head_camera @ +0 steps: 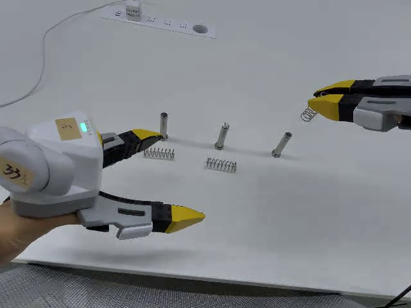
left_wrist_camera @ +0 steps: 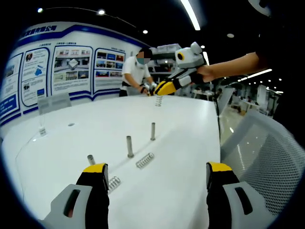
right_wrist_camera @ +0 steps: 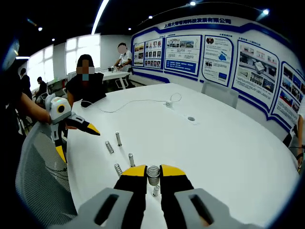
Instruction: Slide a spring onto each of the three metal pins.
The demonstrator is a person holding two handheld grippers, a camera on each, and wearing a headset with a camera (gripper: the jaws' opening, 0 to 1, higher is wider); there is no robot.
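Sticker (head_camera: 16,173) on left gripper (head_camera: 180,176) reads perhaps "33"; right gripper (head_camera: 313,101) clamps spring (head_camera: 308,114)

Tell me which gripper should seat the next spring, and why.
Right. The right gripper is shut on a spring and hovers close to the rightmost pin. The left gripper is open, empty and farther from that pin.

The white tabletop (head_camera: 289,231) has a recessed socket strip (head_camera: 160,21) at its far edge, with a white plug (head_camera: 133,11) in it and a thin cable (head_camera: 43,48) curving off to the left. A grey mesh chair (left_wrist_camera: 267,162) stands just beside the tabletop. Blue-trimmed display boards (right_wrist_camera: 214,52) line the wall, and a person in a dark top (right_wrist_camera: 86,78) sits beyond the tabletop, under a ceiling strip light (right_wrist_camera: 101,14).
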